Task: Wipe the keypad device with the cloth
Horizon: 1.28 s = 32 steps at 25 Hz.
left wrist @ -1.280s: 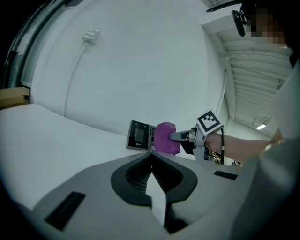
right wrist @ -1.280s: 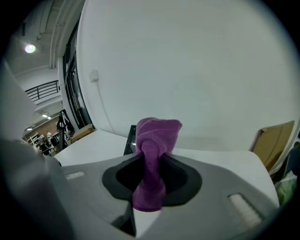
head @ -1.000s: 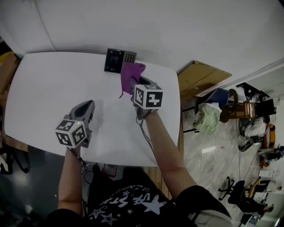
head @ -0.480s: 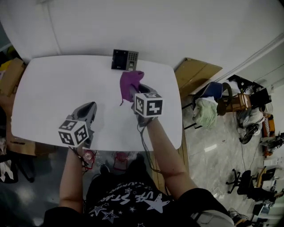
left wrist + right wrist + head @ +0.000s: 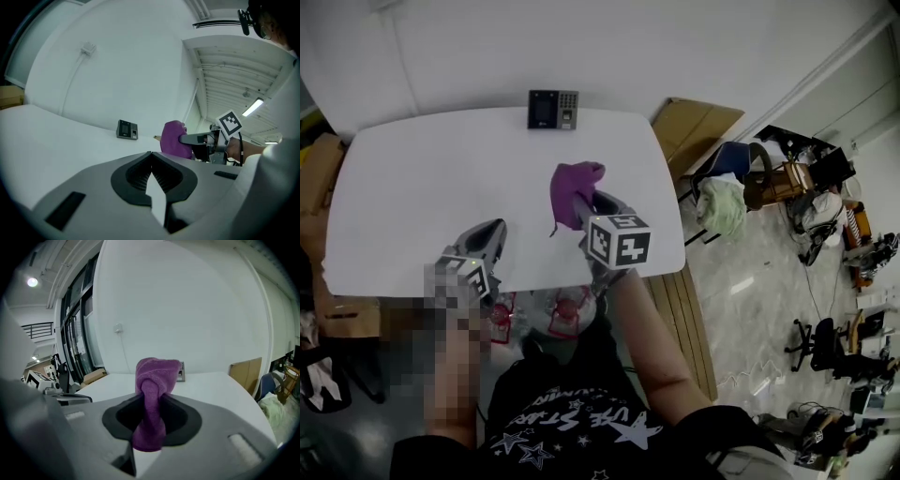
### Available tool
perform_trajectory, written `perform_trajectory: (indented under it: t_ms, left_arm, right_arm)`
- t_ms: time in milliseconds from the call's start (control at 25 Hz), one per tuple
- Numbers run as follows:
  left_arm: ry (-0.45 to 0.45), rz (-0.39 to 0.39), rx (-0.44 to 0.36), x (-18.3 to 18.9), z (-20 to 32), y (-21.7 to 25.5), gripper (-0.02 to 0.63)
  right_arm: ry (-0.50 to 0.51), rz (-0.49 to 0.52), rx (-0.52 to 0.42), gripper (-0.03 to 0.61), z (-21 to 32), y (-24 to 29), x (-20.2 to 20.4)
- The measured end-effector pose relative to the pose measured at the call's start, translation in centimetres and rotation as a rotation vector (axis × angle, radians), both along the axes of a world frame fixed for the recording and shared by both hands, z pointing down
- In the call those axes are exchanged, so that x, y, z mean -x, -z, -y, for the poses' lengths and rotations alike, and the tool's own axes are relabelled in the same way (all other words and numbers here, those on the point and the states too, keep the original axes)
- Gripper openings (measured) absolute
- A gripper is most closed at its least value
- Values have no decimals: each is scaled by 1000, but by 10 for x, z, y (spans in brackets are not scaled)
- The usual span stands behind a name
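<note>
- At the top centre of the head view, the keypad (image 5: 553, 110) sits at the far edge of the table (image 5: 403, 178), close to the wall. It is well apart from both grippers.
- Near the middle of that view, the right gripper (image 5: 584, 204) is clamped on the purple cloth (image 5: 575, 181). A bunched wad sticks out past the jaw tips, and a thin tail hangs down at its left.
- At the lower left, the left gripper (image 5: 492, 232) is near the table's near edge. Its own view shows the jaws pressed together with nothing between them.
- Judged from these pictures, the cloth is in hand and no more than that:
  - The wad is not touching the keypad, and bare table lies between them.
  - The reach across to the keypad and the rubbing over its face look left to do.
  - Whether any wiping has already been done cannot be read from the pictures.
- In the right gripper view, the cloth (image 5: 152, 394) fills the centre and covers most of the keypad (image 5: 181, 371). Only a sliver shows at the wad's right edge.
- In the left gripper view, the keypad (image 5: 127, 130) is small and far off. Its keys are hardly legible, and no dirt or shine can be judged.
- Whether the cloth's tail brushes the table is unclear.
- In the head view, the left gripper's rear and the arm behind it cannot be made out.
</note>
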<state>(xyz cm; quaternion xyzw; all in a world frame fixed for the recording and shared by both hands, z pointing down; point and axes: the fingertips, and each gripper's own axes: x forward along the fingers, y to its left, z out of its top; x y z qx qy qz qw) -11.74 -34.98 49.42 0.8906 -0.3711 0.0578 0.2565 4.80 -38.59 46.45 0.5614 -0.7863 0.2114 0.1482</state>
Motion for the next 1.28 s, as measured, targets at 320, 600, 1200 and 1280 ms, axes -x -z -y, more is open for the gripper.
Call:
perform_trajectory:
  t_ms: [320,600,1200,1280]
  left_arm:
    - [7,-4,24,0,-46,2,6]
    - [47,5,3,-25,-82,18,7]
    - [95,56,-53,-99,-179,49,6]
    - [107,57,-71,-108,-189,55,6]
  right_arm:
    - [-34,21,14,95,-49,-1,-9]
    - [18,41,1,95,-84,11,-28]
    - [87,87,-13,95,-194,19,-103]
    - [105,90,-16,95,-207,21,-108]
